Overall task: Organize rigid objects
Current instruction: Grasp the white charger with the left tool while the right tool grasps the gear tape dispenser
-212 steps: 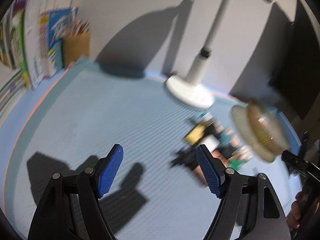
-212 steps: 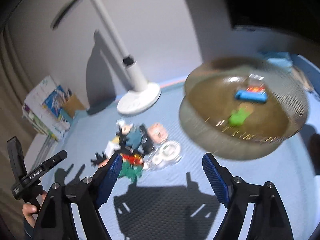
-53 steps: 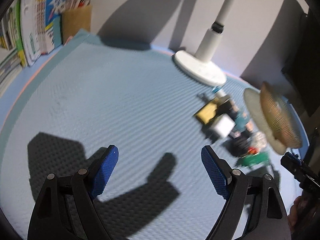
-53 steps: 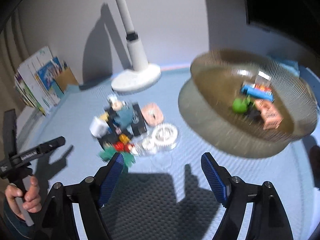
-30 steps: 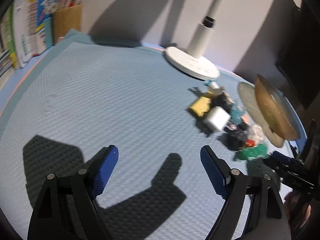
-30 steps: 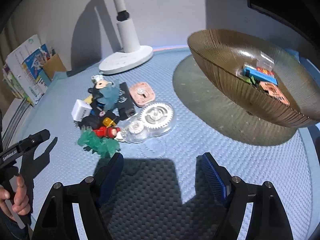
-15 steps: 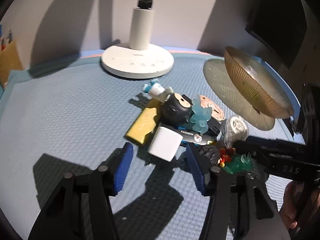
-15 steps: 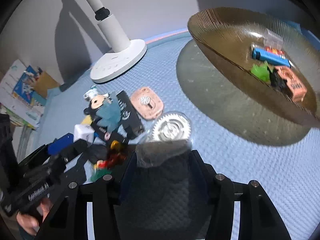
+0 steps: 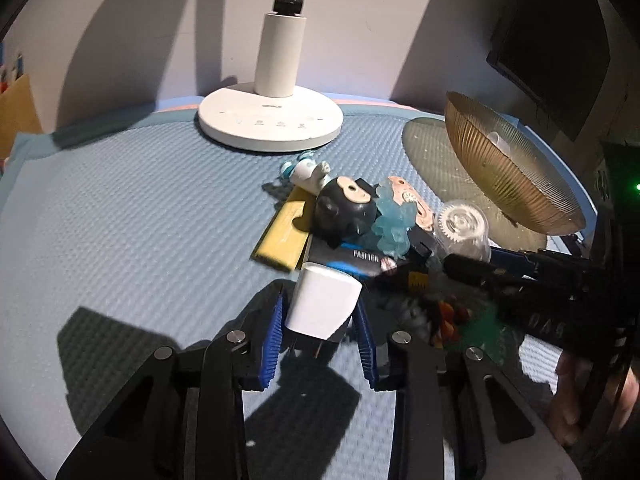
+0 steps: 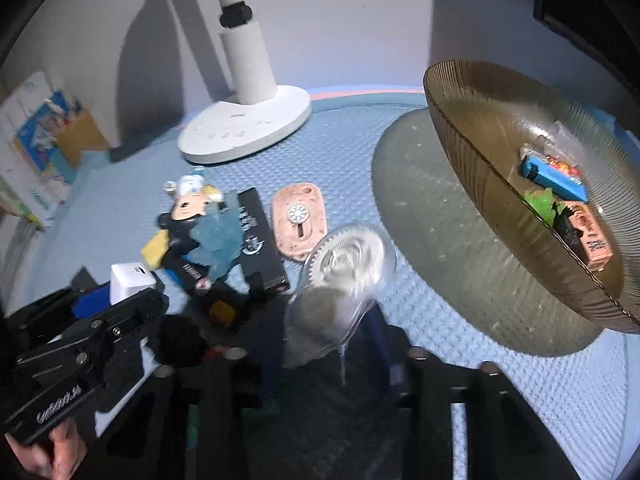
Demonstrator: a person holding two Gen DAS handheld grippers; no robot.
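both grippers tilt steeply down over the blue foam mat (image 9: 120, 216), side by side at the near edge of a heap of small things. the left gripper (image 9: 320, 336) has its blue pads on either side of a white plug adapter (image 9: 322, 306) and its jaws are closing; the pads look pressed to the adapter's sides. the right gripper (image 10: 324, 356) is blurred and in shadow, its jaws closing with a clear plastic tape dispenser (image 10: 344, 276) holding a white gear wheel between them, and the fingers seem to pinch its lower end, though the blur makes contact hard to confirm. in the left wrist view the right gripper's black body reaches in from the right with a hand (image 9: 576, 404) behind it; in the right wrist view the left gripper comes in from the lower left. the heap sits between the white lamp base (image 9: 270, 122) and the amber ribbed bowl (image 10: 496, 160): a black-headed figurine (image 9: 346, 210), a pale blue translucent figure (image 9: 394, 224), a yellow block (image 9: 282, 236), a black rectangular case (image 10: 260, 240) and a pink oval tag (image 10: 298, 216) crowd just beyond both grippers. the bowl, well to the right, holds a blue lighter (image 10: 554, 176), a green piece (image 10: 542, 202) and a pink block (image 10: 592, 238).
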